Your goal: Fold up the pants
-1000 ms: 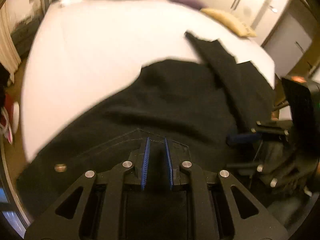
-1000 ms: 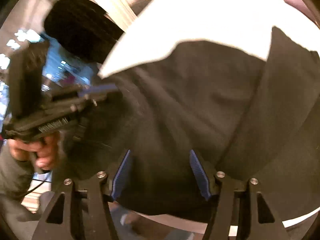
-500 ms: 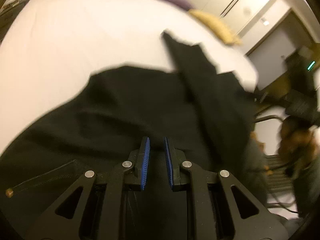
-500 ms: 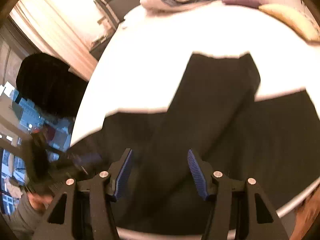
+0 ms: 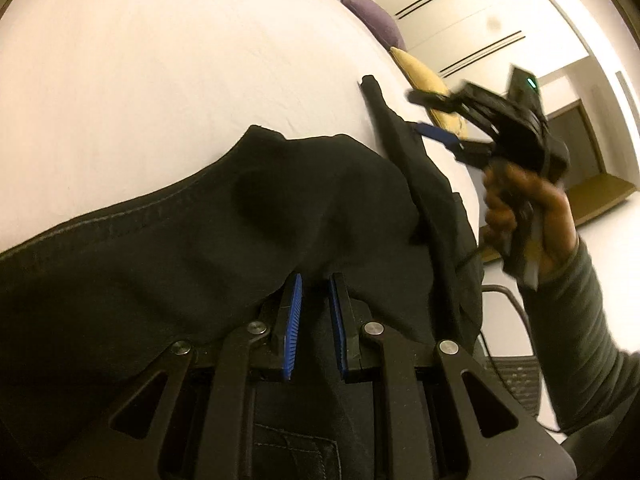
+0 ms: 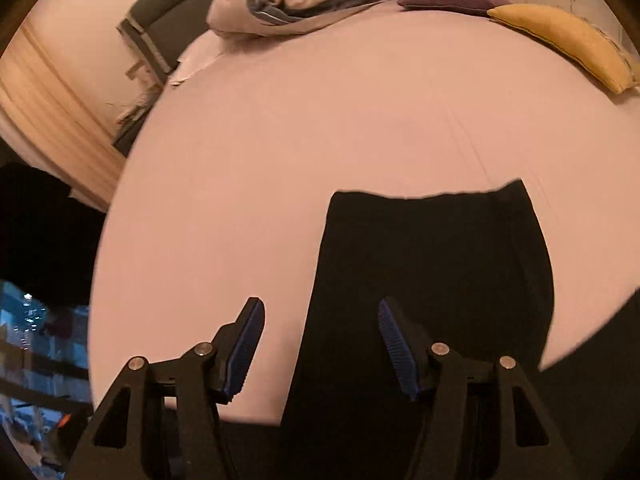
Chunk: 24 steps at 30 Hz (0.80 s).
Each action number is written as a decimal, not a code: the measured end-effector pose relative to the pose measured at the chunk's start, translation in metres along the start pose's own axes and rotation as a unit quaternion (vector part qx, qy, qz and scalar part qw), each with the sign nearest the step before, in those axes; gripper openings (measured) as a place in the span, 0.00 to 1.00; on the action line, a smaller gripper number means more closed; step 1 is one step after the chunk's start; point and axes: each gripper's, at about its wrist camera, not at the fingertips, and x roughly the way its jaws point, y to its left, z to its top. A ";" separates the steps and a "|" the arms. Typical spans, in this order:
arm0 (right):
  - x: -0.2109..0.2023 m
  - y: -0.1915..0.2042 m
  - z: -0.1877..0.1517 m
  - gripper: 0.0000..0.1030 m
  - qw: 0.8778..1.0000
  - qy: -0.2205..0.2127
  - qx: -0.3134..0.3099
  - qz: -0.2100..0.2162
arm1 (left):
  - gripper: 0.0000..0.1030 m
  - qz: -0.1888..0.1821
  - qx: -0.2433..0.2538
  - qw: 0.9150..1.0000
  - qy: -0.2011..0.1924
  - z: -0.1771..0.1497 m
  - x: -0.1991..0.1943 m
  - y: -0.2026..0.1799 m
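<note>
Two grippers work over black pants (image 5: 248,240) spread on a white bed (image 5: 160,80). At the lower centre of the left wrist view, the left gripper (image 5: 314,280) has its blue pads nearly together, clamped on a bunched fold of the pants. At the right of that view, the right gripper (image 5: 436,116) is in a hand (image 5: 524,208), fingers spread wide; in its own view, one pant leg (image 6: 432,264) lies flat beneath and beyond them, unheld. A yellow pillow (image 6: 568,44) sits at upper right.
</note>
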 end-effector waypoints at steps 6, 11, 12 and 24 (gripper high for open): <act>0.047 0.012 0.012 0.64 0.995 0.023 -0.034 -0.089 | 0.14 -0.020 -0.013 1.000 -0.005 0.000 0.000 0.009; 0.058 0.006 0.016 0.58 0.993 0.023 -0.049 -0.109 | 0.10 -0.027 -0.021 0.999 -0.007 -0.004 0.002 0.018; 0.056 0.004 0.017 0.44 0.993 0.024 -0.051 -0.107 | 0.10 -0.028 -0.021 0.999 -0.007 -0.005 0.001 0.019; -0.082 -0.114 -0.024 0.07 0.983 -0.130 0.123 0.030 | 0.08 -0.022 -0.022 0.999 -0.012 -0.013 -0.003 0.020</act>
